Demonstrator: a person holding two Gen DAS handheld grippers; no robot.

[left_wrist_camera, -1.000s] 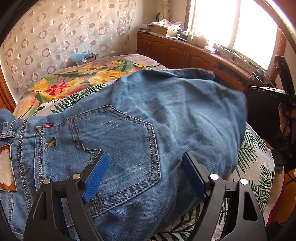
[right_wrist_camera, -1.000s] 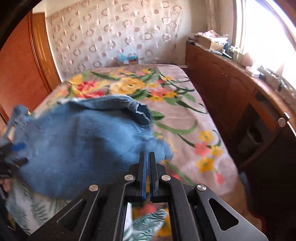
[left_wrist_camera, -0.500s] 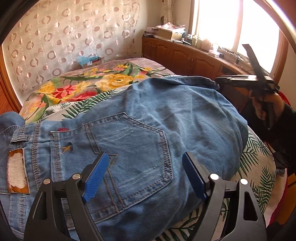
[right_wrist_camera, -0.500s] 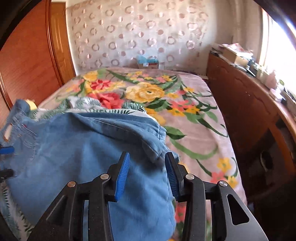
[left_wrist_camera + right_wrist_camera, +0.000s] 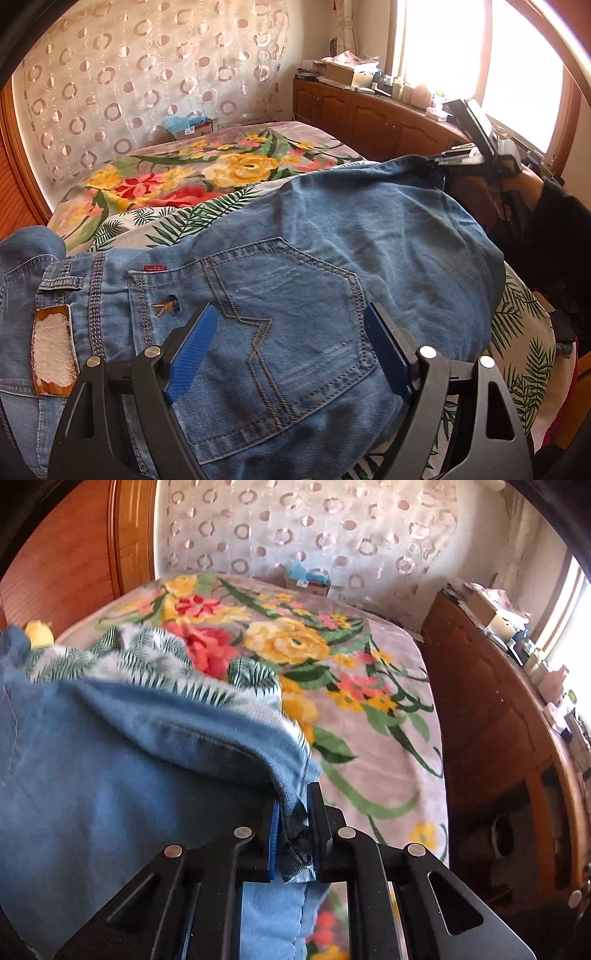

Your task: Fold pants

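Observation:
Blue denim jeans (image 5: 332, 240) lie folded on a bed, back pocket (image 5: 288, 317) up, waistband with a leather patch (image 5: 51, 350) at the left. My left gripper (image 5: 291, 347) is open and hovers over the pocket, holding nothing. My right gripper (image 5: 293, 830) is shut on the far folded edge of the jeans (image 5: 110, 782) and lifts it slightly. It also shows in the left wrist view (image 5: 461, 157) at the jeans' far right corner, held by a hand in a black sleeve.
The bed carries a floral blanket (image 5: 207, 173) and a fern-print sheet (image 5: 524, 332) under the jeans. Wooden cabinets (image 5: 498, 731) with clutter run along the right under bright windows. A tissue box (image 5: 192, 127) sits at the bed's head by the circle-pattern curtain.
My right gripper went from shut and empty, to open over the jeans' edge, to shut on that edge now. My left gripper stayed open over the pocket.

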